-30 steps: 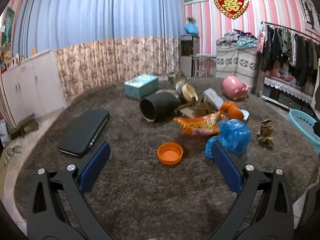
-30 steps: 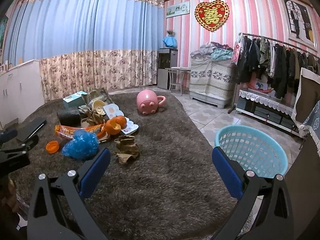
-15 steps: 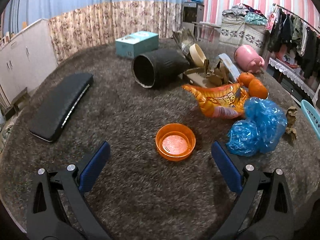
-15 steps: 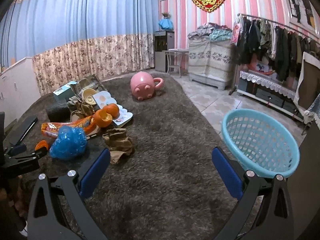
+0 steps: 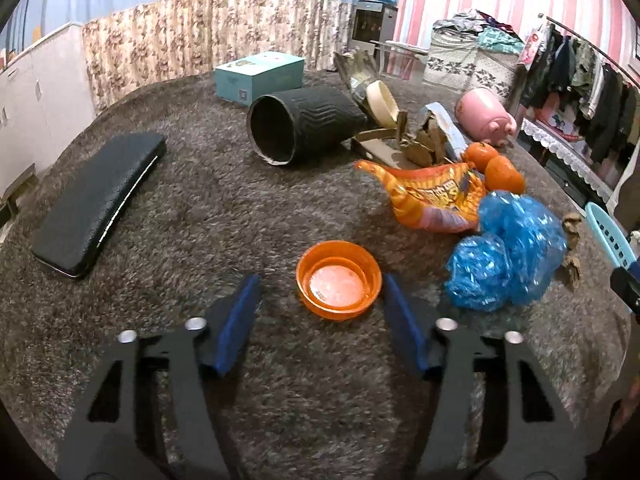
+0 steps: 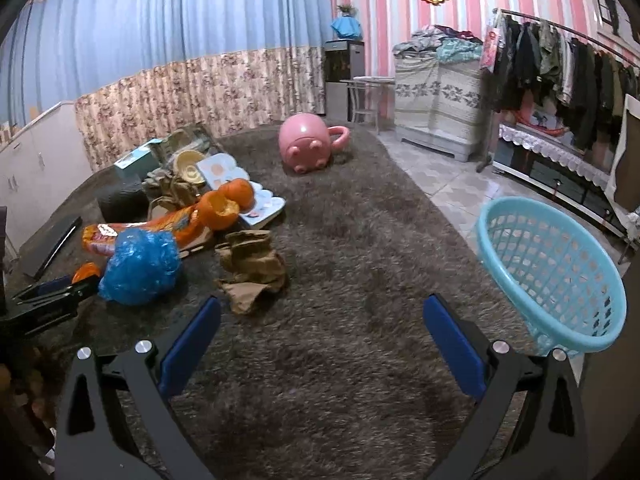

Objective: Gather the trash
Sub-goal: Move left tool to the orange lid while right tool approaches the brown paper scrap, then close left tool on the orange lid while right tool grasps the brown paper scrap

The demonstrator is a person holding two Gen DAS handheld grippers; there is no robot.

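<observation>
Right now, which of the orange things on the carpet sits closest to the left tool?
The round orange plastic lid, lying open side up between the closing left tool pads. The orange snack bag and the two oranges lie farther off.

Dark shaggy carpet [image 5: 208, 208] carries everything: orange lid [image 5: 338, 280], blue plastic bag [image 5: 506, 252], orange snack wrapper [image 5: 436, 200], black tube [image 5: 304, 128] on side, teal box [image 5: 258, 76], black flat case [image 5: 96, 208], pink pig [image 6: 308, 148], brown paper wad [image 6: 252, 268]. Blue basket [image 6: 552, 272] at carpet edge.

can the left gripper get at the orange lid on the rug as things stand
Probably yes. The orange lid lies alone on the rug, between the left gripper's closing fingers, with nothing over it. The blue bag sits clear to one side.
</observation>
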